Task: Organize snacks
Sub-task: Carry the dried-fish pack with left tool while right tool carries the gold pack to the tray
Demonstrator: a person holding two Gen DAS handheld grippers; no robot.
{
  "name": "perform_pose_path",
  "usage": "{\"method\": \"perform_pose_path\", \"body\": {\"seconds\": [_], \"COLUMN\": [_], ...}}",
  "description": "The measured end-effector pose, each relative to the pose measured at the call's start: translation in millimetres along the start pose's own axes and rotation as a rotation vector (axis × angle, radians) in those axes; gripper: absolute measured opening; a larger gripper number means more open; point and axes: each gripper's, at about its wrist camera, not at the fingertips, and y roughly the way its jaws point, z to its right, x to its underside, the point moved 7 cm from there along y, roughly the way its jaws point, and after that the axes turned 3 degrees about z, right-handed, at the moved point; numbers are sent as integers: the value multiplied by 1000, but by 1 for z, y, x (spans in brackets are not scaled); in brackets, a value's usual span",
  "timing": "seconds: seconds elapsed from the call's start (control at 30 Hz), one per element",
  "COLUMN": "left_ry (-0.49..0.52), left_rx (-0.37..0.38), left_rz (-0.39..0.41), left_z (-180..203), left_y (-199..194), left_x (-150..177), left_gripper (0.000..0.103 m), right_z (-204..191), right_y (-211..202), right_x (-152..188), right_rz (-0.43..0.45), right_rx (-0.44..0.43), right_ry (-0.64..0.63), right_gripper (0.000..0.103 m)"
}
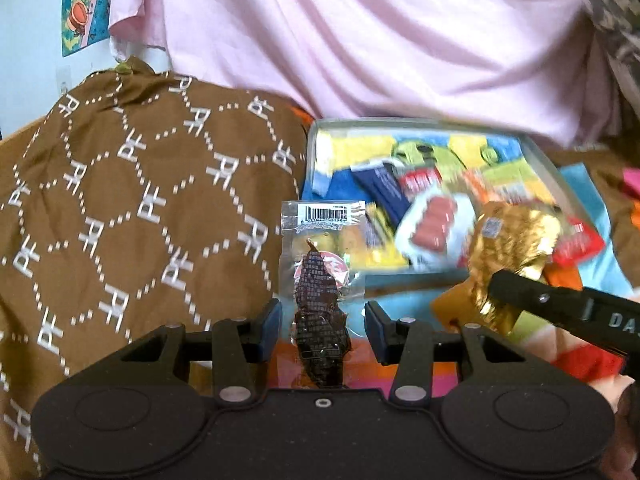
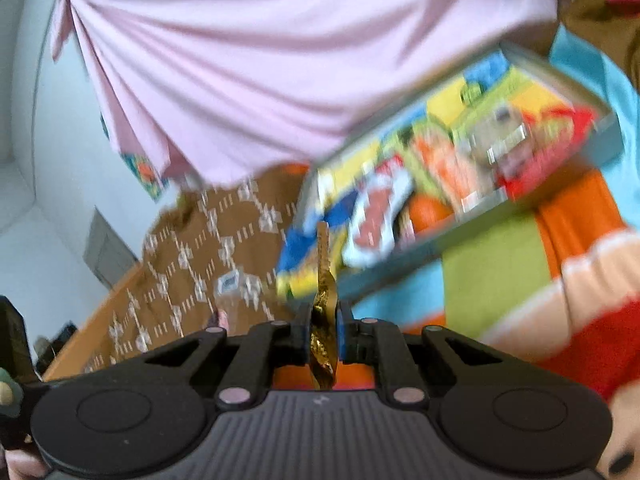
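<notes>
A clear packet with a dark dried snack [image 1: 320, 280] stands up between the fingers of my left gripper [image 1: 322, 328], which is open; the pads stand apart from the packet. A shallow clear tray [image 1: 400, 124] behind it holds several colourful snack packets. My right gripper [image 2: 323, 330] is shut on a crinkled gold foil snack packet [image 2: 323, 312]. In the left wrist view that gold packet [image 1: 516, 240] hangs over the tray's near right edge, with the right gripper's fingers [image 1: 520, 284] pinching it. The tray [image 2: 440, 236] shows blurred in the right wrist view.
A brown patterned fabric bundle [image 1: 132, 208] lies left of the tray. A pink garment [image 1: 360, 40] hangs behind. A striped multicolour cloth [image 2: 492, 264] covers the surface under the tray. A red and peach sleeve [image 2: 592, 300] is at the right.
</notes>
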Motion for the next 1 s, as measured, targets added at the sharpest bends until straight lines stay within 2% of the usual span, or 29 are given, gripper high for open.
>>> {"method": "perform_pose_path", "body": {"seconds": [0.27, 0.5, 0.7, 1.0], "left_ry": [24, 56, 85, -46], "left_rx": [-14, -19, -32, -1], "left_rz": [49, 77, 80, 59], "left_z": [14, 22, 27, 20], "left_y": [28, 63, 97, 127], "left_x": [-40, -69, -78, -64], "left_gripper": [47, 47, 48, 48], "right_z": [-12, -7, 5, 19], "right_y": [13, 43, 70, 85], "right_x": [-39, -56, -54, -45], "right_rz": [152, 243, 203, 157], "right_rx": [-46, -102, -101, -28], "right_ry": [-52, -47, -30, -61], "right_gripper": [14, 14, 14, 14]}}
